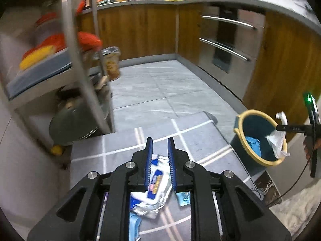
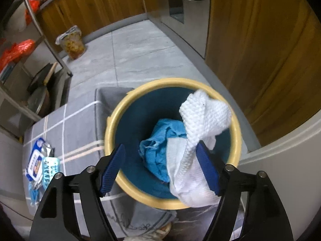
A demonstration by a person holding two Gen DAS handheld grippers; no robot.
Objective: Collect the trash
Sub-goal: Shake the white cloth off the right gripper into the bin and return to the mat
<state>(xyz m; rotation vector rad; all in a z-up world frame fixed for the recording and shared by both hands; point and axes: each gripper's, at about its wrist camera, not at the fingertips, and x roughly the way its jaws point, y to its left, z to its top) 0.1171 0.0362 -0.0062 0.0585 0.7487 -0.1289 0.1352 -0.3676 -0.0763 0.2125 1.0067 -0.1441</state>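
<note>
A blue bin with a yellow rim (image 2: 112,120) stands on the floor by a grey checked mat (image 2: 66,128); it also shows in the left wrist view (image 1: 243,136). A blue cloth (image 2: 160,144) lies inside it. My right gripper (image 2: 162,160) is open over the bin, and a white textured cloth (image 2: 202,124) clings to its right finger, hanging into the bin. My left gripper (image 1: 160,146) is open just above a blue-and-white wrapper (image 1: 156,184) on the mat. A small teal packet (image 1: 183,197) lies beside the wrapper. Both also show in the right wrist view (image 2: 36,162).
A metal shelf rack (image 1: 80,60) with pans and orange bags stands left of the mat. A lined bin with scraps (image 2: 73,44) stands on the grey tiles. Wooden cabinets (image 1: 140,30) and an oven with steel handles (image 1: 226,40) line the back and right.
</note>
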